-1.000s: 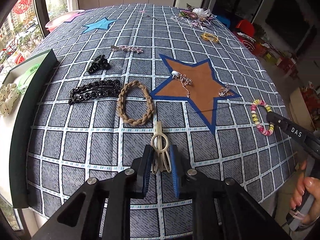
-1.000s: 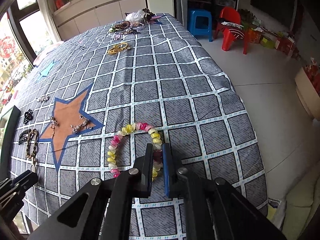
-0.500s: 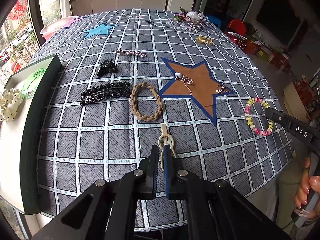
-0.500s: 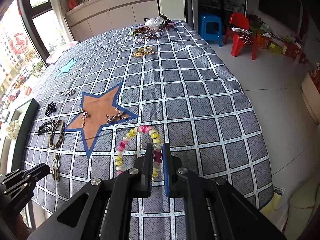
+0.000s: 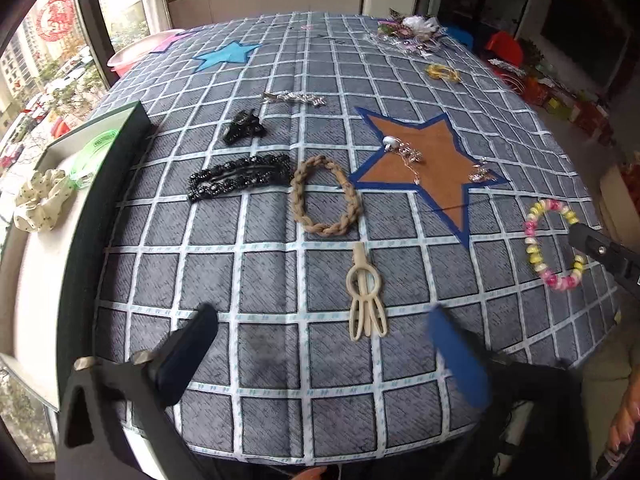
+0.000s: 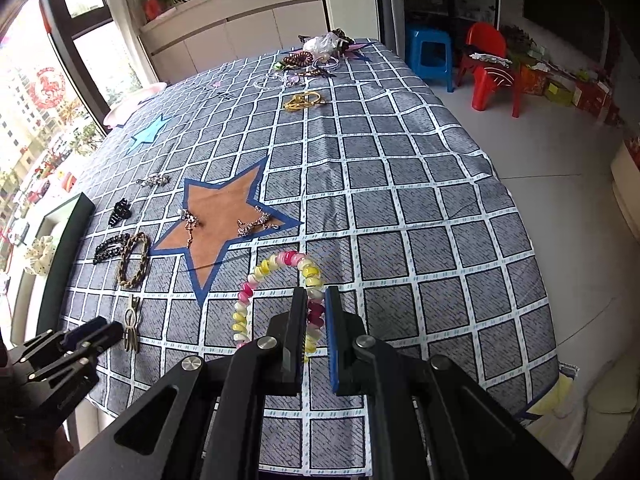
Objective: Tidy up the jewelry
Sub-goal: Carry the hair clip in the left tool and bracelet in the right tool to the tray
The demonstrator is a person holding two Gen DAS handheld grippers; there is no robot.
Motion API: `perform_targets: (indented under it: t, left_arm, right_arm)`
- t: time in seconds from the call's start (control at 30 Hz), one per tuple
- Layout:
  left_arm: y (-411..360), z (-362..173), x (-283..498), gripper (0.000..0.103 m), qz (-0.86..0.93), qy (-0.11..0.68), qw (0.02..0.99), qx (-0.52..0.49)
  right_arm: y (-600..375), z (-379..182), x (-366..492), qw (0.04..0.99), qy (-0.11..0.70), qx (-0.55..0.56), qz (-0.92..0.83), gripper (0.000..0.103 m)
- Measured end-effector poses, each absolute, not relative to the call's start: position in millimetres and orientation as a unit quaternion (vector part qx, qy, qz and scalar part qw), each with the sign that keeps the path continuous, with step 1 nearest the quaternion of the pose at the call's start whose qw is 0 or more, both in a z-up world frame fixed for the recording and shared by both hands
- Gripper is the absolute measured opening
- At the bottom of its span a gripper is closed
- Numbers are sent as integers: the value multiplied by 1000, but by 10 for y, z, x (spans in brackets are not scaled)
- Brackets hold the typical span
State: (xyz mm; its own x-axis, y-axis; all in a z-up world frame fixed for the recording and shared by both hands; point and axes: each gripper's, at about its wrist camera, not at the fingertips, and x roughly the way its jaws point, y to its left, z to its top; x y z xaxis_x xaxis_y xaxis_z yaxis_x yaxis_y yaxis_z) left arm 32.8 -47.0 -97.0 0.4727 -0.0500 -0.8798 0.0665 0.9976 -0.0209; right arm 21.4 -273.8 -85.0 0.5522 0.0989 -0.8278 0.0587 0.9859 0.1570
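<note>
L gripper (image 5: 324, 344) has its jaws swinging wide apart, nothing pinched; the cream hair clip (image 5: 366, 294) lies flat on the cloth between and just ahead of the two fingers, touching neither. R gripper (image 6: 316, 320) is clenched on the pink-and-yellow bead bracelet (image 6: 280, 276), near side of the loop pinched between the pads, rest of the loop spread out ahead on the cloth

Surface is a grey-and-white checked tablecloth (image 5: 280, 360) w/ a brown star patch (image 5: 424, 164) edged in blue and a smaller blue star (image 5: 226, 56) further back. On the brown star: two small silvery chain pieces (image 5: 404, 154), apart from each other. Left of that star, a braided tan hair tie (image 5: 326, 196) just beside a black beaded barrette (image 5: 240, 176); beyond them a black claw clip (image 5: 242, 128) and a silver sparkly clip (image 5: 294, 98). Far end holds a heap of mixed accessories (image 6: 316, 58) and a gold-coloured piece (image 6: 304, 100) nearer in

Left edge: dark green tray (image 5: 84, 216) w/ a dotted white scrunchie (image 5: 40, 200) and a green band (image 5: 94, 152) in it. Windows behind that side; white cabinets at the back

R side the cloth drops off to open tiled floor (image 6: 560, 152), w/ a blue stool (image 6: 430, 54) and red chair (image 6: 490, 68) well back. Plenty of bare cloth round the hair clip and right of the bracelet
</note>
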Motion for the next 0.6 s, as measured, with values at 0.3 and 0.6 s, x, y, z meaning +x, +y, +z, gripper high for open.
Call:
perform_targets:
  t: [0.3,0.6]
  left_arm:
    - [-651,-1085,503,103,-26,525,850,27]
    - [-754,-1064,484,35,-55,519,852,33]
  right_arm:
    - [-2738,-824,195,879,467,94,24,9]
    - [-2722,-791,148,880,464,97,30,9]
